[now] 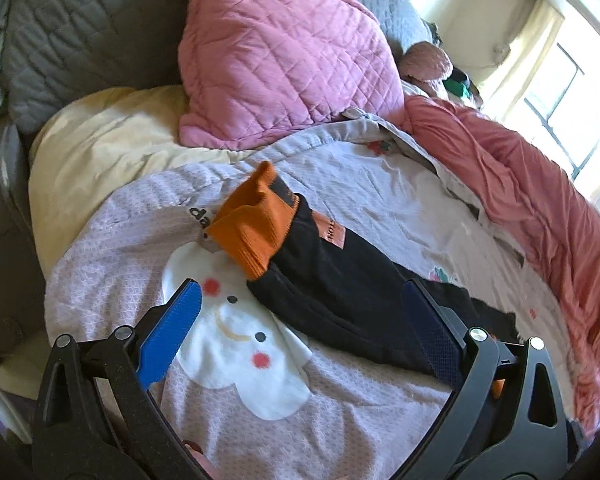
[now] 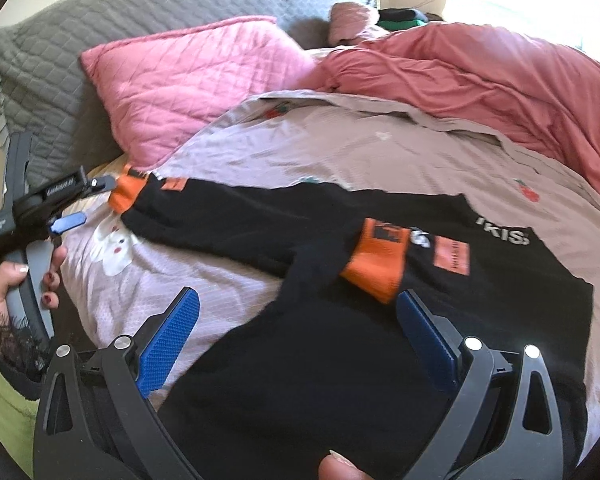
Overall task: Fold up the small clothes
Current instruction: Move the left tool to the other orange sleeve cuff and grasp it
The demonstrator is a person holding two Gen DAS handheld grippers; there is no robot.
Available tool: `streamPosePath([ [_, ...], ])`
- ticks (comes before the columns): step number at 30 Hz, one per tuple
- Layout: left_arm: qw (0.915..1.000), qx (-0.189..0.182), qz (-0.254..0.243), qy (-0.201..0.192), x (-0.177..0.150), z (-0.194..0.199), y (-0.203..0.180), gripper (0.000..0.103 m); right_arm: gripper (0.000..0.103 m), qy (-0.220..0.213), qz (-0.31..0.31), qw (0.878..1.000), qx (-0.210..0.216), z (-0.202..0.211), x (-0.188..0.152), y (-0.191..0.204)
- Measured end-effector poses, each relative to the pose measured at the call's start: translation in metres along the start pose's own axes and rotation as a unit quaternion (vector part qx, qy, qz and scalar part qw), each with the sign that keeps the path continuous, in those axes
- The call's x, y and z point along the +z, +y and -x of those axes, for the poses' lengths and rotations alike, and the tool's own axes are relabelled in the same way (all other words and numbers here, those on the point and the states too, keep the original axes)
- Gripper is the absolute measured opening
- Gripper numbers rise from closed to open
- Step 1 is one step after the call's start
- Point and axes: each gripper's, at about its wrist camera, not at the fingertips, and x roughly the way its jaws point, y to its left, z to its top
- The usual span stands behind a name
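Observation:
A small black sweatshirt with orange cuffs lies spread on a lilac blanket on the bed. One sleeve is folded across the body, its orange cuff resting on the chest. The other sleeve stretches out to the left and ends in an orange cuff. My left gripper is open just above that outstretched sleeve, holding nothing. My right gripper is open over the shirt's lower body, near the folded cuff, also holding nothing. In the right wrist view the left gripper shows at the far left, held by a hand.
A pink quilted pillow and a grey quilted cover stand at the head of the bed. A salmon duvet is bunched along the right side. A pale yellow pillow lies at the left. A bright window is behind.

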Motion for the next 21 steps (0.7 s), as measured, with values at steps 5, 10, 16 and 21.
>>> streamPosePath([
  [5, 0.9997, 0.002, 0.022, 0.006, 0.000, -0.010, 0.016, 0.093, 0.098, 0.011, 0.013, 1.000, 0.014, -0.013, -0.001, 0.015],
  [10, 0.9977, -0.027, 0.061, 0.011, -0.002, -0.026, 0.032, 0.093, 0.098, 0.019, 0.021, 0.999, 0.022, -0.021, -0.002, 0.021],
  [16, 0.9957, -0.051, 0.077, 0.007, 0.008, -0.046, 0.034, 0.085, 0.098, 0.030, 0.010, 0.999, 0.020, -0.027, -0.006, 0.013],
  [21, 0.9977, -0.043, 0.052, 0.002, 0.020, -0.059, 0.027, 0.055, 0.098, 0.032, -0.005, 0.999, 0.008, -0.026, -0.008, -0.003],
])
